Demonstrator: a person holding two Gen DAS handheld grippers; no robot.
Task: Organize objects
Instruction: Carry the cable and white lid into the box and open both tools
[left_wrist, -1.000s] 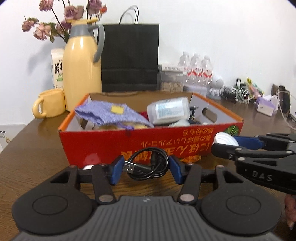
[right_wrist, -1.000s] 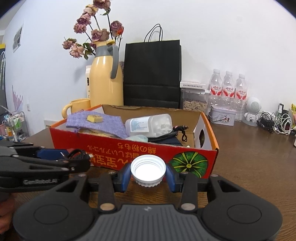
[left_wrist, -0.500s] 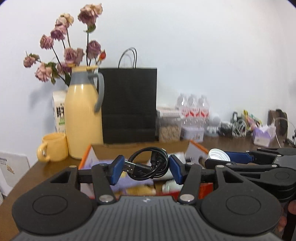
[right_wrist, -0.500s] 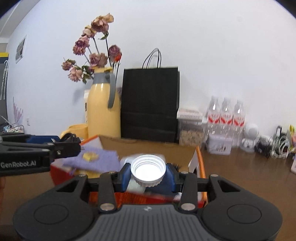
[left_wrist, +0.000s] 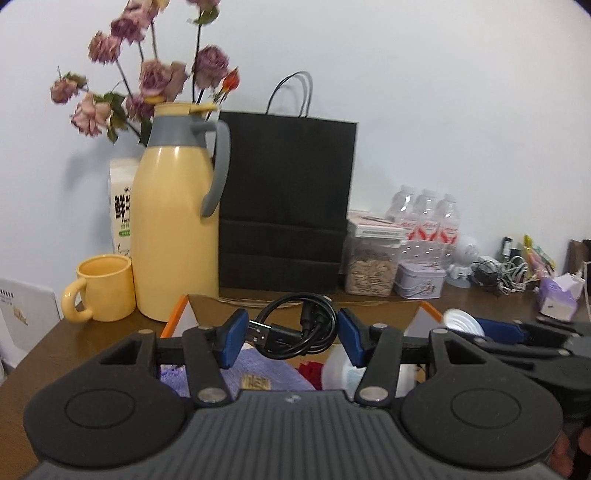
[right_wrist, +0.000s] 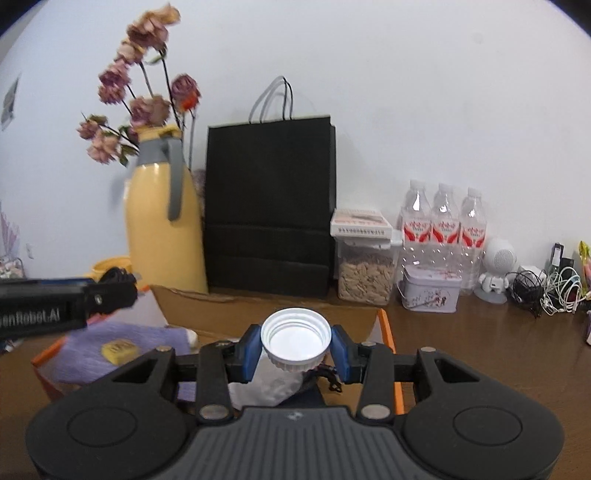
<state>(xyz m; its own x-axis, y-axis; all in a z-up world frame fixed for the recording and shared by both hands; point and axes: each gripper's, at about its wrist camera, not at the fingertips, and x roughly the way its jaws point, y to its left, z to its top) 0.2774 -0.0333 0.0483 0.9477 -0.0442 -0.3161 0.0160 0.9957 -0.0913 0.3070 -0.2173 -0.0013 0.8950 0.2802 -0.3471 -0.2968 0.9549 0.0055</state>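
A plain white wall (right_wrist: 424, 92) closes off the room behind my brown wooden bench (right_wrist: 480, 350). Against that wall stand a black paper bag (right_wrist: 271, 206), a yellow thermos jug (left_wrist: 173, 236) with dried roses (left_wrist: 147, 74) rising behind it, a milk carton (left_wrist: 121, 210) and a yellow mug (left_wrist: 103, 288) beside the jug. To the right of the bag sit a clear seed container (right_wrist: 365, 269), three water bottles (right_wrist: 443, 229), a small tin (right_wrist: 430, 291), a white toy robot (right_wrist: 496, 269) and a tangle of cables (right_wrist: 546, 288). Below both of my tools lies the orange-edged cardboard box (right_wrist: 388, 332), with a purple cloth (right_wrist: 122, 350) and a small yellow block (right_wrist: 118, 348) on it. My left tool (left_wrist: 291, 334) is closed on a coiled black USB cable (left_wrist: 295, 326), raised over the box. My right tool (right_wrist: 295, 345) grips a white bottle cap (right_wrist: 295, 338), open side facing me, also above the box.
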